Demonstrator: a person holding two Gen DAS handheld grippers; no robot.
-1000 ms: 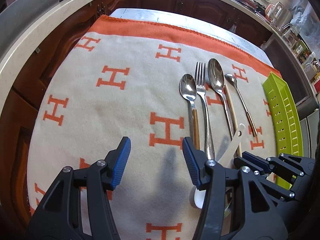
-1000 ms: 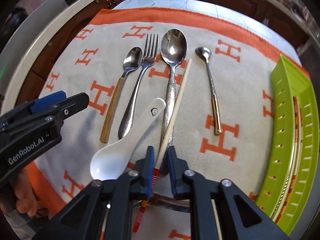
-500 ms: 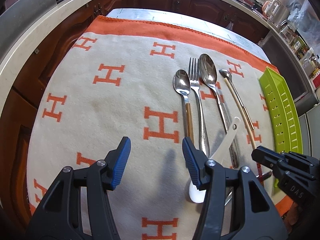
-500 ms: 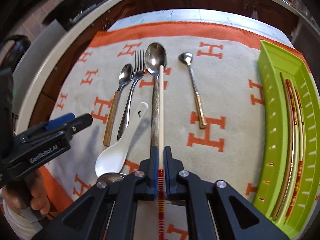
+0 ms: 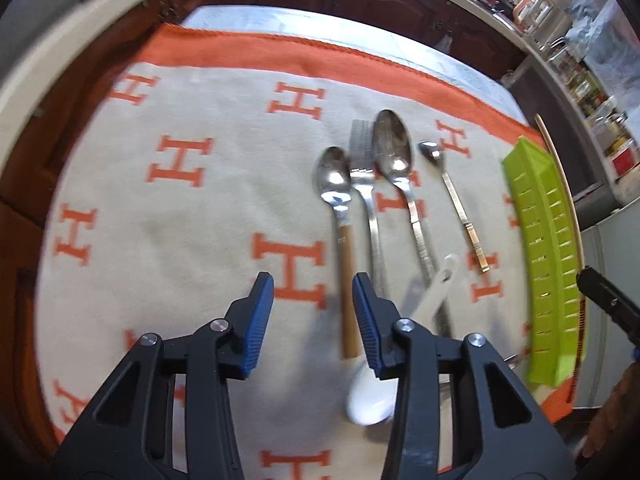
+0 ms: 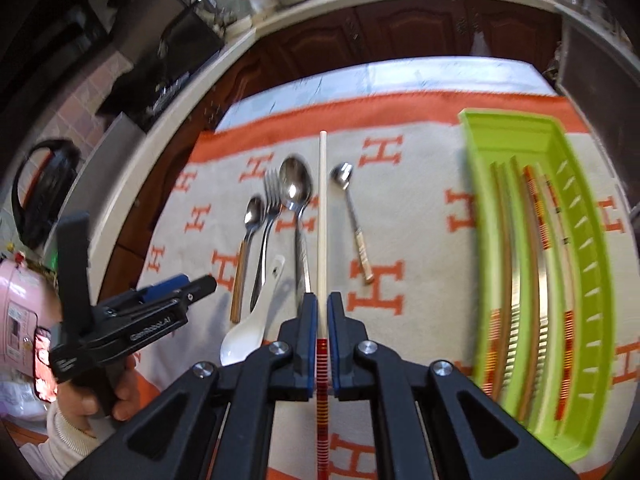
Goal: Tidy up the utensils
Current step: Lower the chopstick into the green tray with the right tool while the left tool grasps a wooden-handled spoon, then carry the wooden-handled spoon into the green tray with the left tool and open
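Right gripper (image 6: pixel 319 320): jaws clamped on a chopstick (image 6: pixel 322 216), held clear of the cloth (image 5: pixel 180 208), pale tip pointing away.
Left gripper (image 5: pixel 313 312): jaws apart with nothing between them, having just narrowed; it hangs over bare cloth beside the cutlery.
Green tray (image 6: pixel 580 280): at the cloth's right side, with what look like several chopsticks inside, blurred.
Cloth: three metal spoons, a fork (image 5: pixel 366 184) and a white ceramic spoon (image 5: pixel 372 396) lie in a row.
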